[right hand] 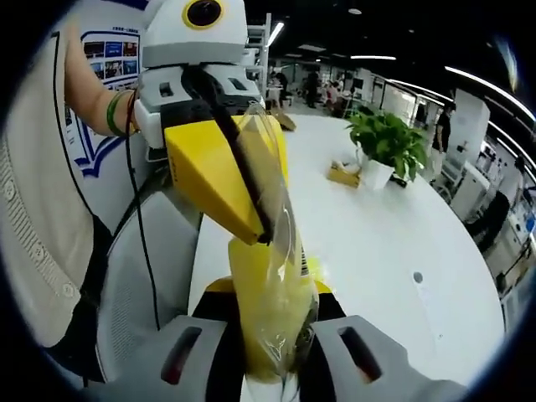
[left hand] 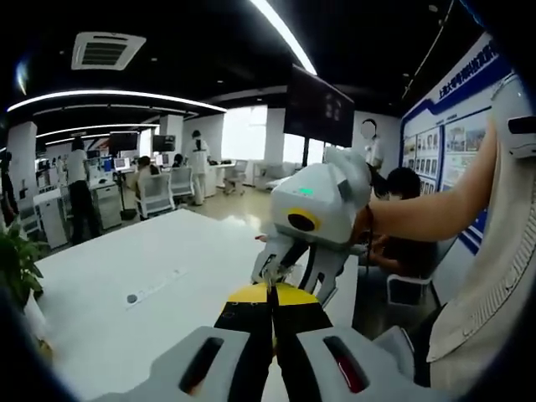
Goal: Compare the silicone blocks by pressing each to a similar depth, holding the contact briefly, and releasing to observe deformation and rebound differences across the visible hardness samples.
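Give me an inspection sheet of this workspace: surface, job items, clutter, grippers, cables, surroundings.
Surface: white table, mostly bare, small round port in it.
Job's things: clear plastic bag holding something yellow, pinched between both grippers; no silicone blocks told apart.
Clutter: potted plant and small yellow box on the table.
Grippers: left gripper shut on the bag's upper part; right gripper shut on its lower end.
Cables: black cable hanging from the left gripper.
Surroundings: open office, desks, people, ceiling light strips, poster wall.
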The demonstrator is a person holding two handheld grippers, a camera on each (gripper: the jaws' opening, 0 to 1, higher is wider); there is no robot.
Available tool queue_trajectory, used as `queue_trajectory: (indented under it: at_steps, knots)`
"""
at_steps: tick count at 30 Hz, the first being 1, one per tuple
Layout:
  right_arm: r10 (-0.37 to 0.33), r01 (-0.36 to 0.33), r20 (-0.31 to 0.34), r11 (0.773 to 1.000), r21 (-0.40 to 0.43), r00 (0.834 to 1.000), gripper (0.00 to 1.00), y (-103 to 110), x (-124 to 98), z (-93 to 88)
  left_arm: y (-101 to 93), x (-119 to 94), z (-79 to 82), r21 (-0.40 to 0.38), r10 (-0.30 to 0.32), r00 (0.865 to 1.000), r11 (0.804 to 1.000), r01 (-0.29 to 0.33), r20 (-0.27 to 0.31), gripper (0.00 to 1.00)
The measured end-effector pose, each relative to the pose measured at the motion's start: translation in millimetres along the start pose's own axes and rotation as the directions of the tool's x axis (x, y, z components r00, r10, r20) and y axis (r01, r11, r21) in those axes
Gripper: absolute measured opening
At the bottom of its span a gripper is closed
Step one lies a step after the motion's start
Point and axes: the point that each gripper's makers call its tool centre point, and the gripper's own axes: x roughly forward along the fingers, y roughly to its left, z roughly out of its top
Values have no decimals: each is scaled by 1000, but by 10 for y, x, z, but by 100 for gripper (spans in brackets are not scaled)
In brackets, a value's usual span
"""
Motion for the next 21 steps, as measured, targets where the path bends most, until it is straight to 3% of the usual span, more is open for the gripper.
queue_trajectory:
  at_steps: [21]
  knots:
    - [-60, 61, 32, 998, -22, 998, 18, -94, -40, 81, 23, -15, 76, 5, 8, 1000, 1000, -8, 26, 0]
